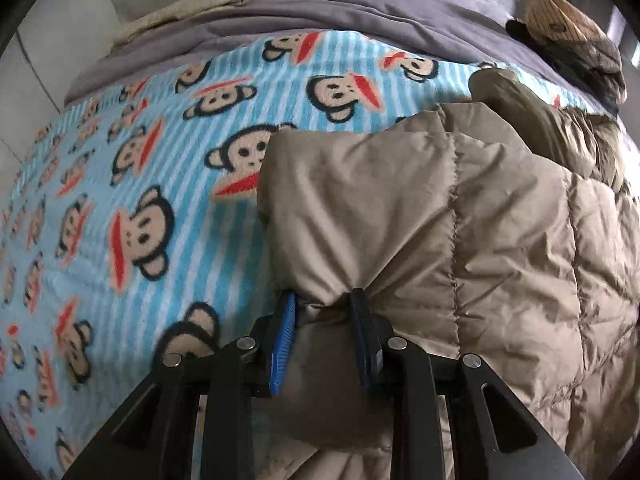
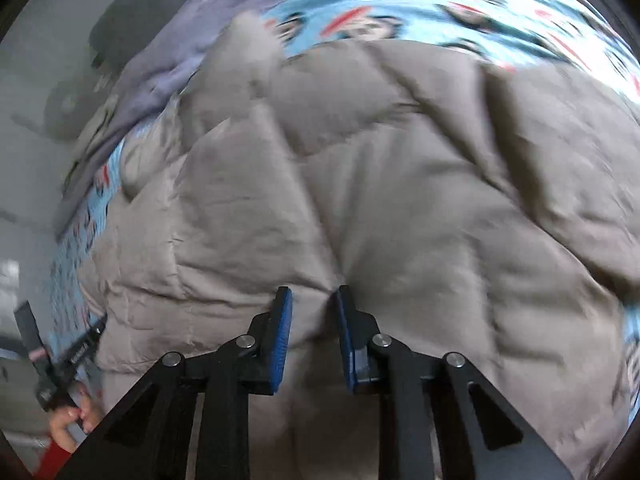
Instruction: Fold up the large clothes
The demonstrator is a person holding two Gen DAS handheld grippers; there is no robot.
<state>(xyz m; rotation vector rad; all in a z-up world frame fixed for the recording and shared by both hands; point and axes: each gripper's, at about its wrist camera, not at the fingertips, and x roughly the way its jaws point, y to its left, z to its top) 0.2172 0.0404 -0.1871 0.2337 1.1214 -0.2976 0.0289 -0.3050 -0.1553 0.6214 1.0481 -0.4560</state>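
Left tool [image 1: 323, 304] pitched steeply down, pinching quilted coat [image 1: 460, 220], blanket [image 1: 120, 160] beneath

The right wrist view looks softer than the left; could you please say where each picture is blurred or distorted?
Right wrist view: motion blur smears the monkey-print blanket and the tan padded coat. Left wrist view: mostly sharp, coat stitching crisp; fisheye bends the blanket's stripes and darkens the corners.

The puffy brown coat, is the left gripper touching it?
Touching. In the left wrist view the left gripper pinches a bunched fold of the quilted tan coat between its blue pads, the fabric puckering there.
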